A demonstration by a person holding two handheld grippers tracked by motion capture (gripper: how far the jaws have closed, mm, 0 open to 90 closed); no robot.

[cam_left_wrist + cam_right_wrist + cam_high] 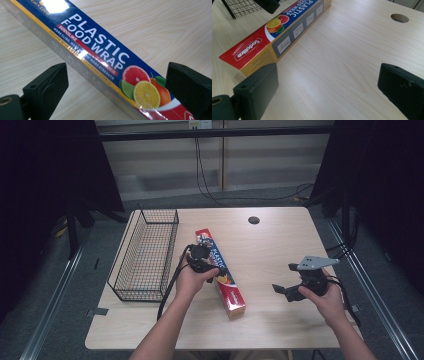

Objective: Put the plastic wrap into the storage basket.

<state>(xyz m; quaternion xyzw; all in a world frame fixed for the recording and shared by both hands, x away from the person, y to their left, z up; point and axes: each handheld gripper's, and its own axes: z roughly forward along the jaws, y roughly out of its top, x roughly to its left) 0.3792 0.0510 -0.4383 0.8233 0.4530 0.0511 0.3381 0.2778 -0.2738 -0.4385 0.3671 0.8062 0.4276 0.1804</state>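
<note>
On a wooden bench, the left gripper hovers with jaws apart astride a food wrap box lying mid-bench beside a wire basket at the left edge, while the right gripper, jaws apart, hangs near the right edge.

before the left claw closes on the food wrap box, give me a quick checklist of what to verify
1. Left claw open wide enough: ok, one jaw stands on each side of the plastic food wrap box.
2. Box between the jaws: ok, it crosses the gap at a slant.
3. Jaws low enough on the box sides: cannot tell; contact not visible.
4. Right claw out of the way: ok, open and apart from the box, above bare table.
5. Wire basket free to take the box: ok, it looks empty, left of the box.
6. Box lying flat: ok, long side down on the table.
</note>
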